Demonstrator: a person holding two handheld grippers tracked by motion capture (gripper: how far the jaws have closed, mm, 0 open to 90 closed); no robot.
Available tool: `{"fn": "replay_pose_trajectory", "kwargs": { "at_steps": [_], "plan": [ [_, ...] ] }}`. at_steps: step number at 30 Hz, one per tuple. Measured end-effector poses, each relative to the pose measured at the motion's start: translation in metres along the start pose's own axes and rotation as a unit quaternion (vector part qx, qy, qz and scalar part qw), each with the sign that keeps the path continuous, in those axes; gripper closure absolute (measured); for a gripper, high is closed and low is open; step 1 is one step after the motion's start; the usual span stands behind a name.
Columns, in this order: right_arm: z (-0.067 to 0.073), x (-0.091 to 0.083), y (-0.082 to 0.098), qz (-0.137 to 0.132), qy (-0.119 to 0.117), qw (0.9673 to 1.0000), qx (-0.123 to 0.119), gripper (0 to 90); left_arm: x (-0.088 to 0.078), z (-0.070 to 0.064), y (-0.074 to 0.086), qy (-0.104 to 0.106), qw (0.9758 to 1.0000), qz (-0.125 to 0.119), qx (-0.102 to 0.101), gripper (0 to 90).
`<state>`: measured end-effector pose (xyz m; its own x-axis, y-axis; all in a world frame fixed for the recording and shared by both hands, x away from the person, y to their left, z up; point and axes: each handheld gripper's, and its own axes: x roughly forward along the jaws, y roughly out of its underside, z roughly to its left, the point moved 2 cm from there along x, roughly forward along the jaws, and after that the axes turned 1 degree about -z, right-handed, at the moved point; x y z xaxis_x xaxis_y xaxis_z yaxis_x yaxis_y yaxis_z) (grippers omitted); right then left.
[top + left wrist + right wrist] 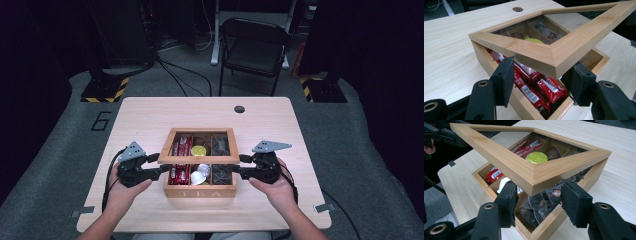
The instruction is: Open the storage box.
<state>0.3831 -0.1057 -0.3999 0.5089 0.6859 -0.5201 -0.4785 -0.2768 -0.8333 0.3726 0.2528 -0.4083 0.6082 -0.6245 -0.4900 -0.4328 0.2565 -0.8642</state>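
Note:
A wooden tea box (pixel 200 191) marked TEA stands near the table's front. Its window-framed lid (pixel 199 160) is tilted up at the front, hinged at the back. My left gripper (pixel 162 163) has the lid's front left corner (pixel 534 53) wedged between its pads, and both touch the wood (pixel 541 75). My right gripper (pixel 237 164) holds the front right corner (pixel 506 162) the same way (pixel 537 195). Inside lie red packets (pixel 536 87), a yellow-topped capsule (pixel 536 157), white cups (pixel 200 172) and dark tea bags (pixel 536 207).
The light wooden table (pixel 150 115) has a cable hole (pixel 239 109) at the back. A black folding chair (pixel 252 47) stands beyond it. Stand bases with yellow-black stripes (pixel 102 92) sit on the floor at both far corners. Cables trail from both grippers.

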Motion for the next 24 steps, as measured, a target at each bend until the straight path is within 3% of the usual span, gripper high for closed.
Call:
{"fn": "replay_pose_trajectory", "kwargs": {
  "at_steps": [9,13,17,24],
  "plan": [
    [-0.001,-0.004,-0.021,-0.01,0.026,0.9993,-0.023,43.8,-0.006,0.004,-0.023,0.0,0.9998,-0.016,0.007,44.3],
    [-0.003,-0.005,-0.028,-0.018,0.028,0.9992,-0.024,42.9,-0.007,0.007,-0.03,0.004,0.9997,-0.022,0.006,44.5],
    [-0.006,-0.004,-0.036,-0.028,0.029,0.9988,-0.028,42.8,-0.008,0.01,-0.04,0.004,0.9996,-0.019,0.019,45.0],
    [-0.007,-0.002,-0.054,-0.033,0.035,0.9977,-0.048,44.9,-0.008,0.015,-0.056,0.004,0.9994,-0.021,0.026,46.8]
  ]
}}
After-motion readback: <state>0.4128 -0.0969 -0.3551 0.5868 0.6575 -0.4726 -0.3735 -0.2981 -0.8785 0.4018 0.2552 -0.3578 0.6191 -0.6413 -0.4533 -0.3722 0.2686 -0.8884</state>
